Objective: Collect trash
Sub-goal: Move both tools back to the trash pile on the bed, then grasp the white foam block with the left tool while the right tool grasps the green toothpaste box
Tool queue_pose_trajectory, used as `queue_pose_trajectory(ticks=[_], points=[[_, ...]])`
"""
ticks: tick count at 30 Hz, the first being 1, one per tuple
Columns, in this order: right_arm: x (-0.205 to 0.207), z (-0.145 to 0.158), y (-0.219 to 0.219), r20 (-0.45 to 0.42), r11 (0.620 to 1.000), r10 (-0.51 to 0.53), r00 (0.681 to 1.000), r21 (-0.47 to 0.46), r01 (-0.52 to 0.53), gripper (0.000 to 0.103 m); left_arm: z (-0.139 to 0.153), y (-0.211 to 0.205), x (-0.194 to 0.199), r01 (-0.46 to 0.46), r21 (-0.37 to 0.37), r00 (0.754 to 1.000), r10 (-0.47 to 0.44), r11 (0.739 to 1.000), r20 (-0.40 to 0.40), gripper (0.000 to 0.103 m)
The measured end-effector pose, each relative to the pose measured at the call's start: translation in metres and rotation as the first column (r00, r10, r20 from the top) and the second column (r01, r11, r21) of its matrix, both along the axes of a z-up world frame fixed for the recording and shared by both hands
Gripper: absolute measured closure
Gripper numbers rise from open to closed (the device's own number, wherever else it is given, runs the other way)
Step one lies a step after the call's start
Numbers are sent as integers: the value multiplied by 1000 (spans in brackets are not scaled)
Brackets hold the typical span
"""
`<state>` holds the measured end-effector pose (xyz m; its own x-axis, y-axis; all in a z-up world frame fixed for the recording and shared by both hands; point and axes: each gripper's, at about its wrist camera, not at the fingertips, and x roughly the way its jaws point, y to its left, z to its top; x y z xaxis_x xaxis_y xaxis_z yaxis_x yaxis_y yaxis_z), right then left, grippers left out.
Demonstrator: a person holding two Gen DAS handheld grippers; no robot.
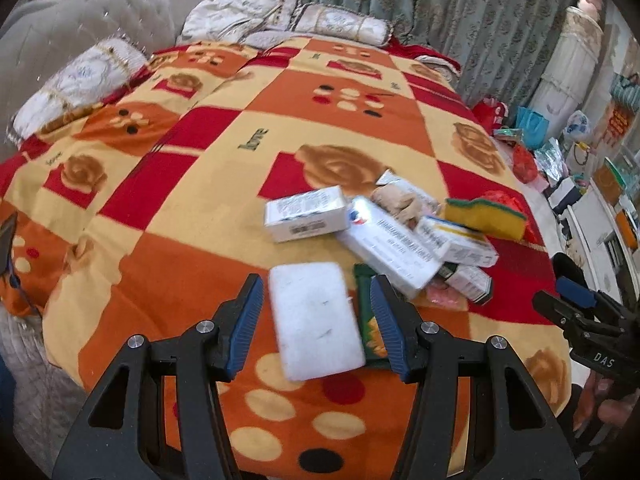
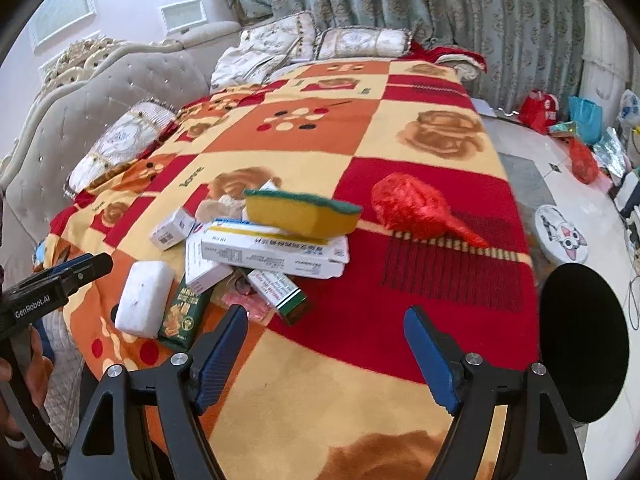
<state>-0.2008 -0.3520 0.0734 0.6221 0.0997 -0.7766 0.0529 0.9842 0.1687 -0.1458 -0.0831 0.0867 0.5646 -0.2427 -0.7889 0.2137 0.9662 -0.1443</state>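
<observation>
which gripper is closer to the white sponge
Left. The left gripper frames the white sponge between open fingers; the right gripper hangs off to its right, past the boxes.

A heap of trash is lying on the patterned blanket, just ahead of the tools. A white foam block (image 1: 316,320) is lying flat, showing between the left gripper (image 1: 317,308) fingers in its camera; whether they are touching it cannot be told. A green snack packet (image 1: 370,320) is lying just right of the block, partly under a long white carton (image 1: 390,250). More white medicine boxes (image 2: 272,254) are lying stacked crosswise beyond, with a yellow sponge with a green scouring side (image 2: 302,214) sitting on top. A crumpled red plastic bag (image 2: 416,210) is lying apart, ahead of the right gripper (image 2: 326,344).
</observation>
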Motion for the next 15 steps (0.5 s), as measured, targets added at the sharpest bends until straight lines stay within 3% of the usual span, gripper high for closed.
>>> queue_pose_trajectory(ticks=[5,10,15], points=[[16,-22,10,-21,998,68,997,17,-68,25,-13,9,3,-21,-19,999,20,1000,-47,49],[40,-42,19,-41,992,116,992,-45,-117,26,-18,12,5,-27,-22,998,26,999,-63,49],[56,-51,30,-46,981,182,982,-63,-185,50,-19,12,6,-28,-22,997,27,999,-68,49]])
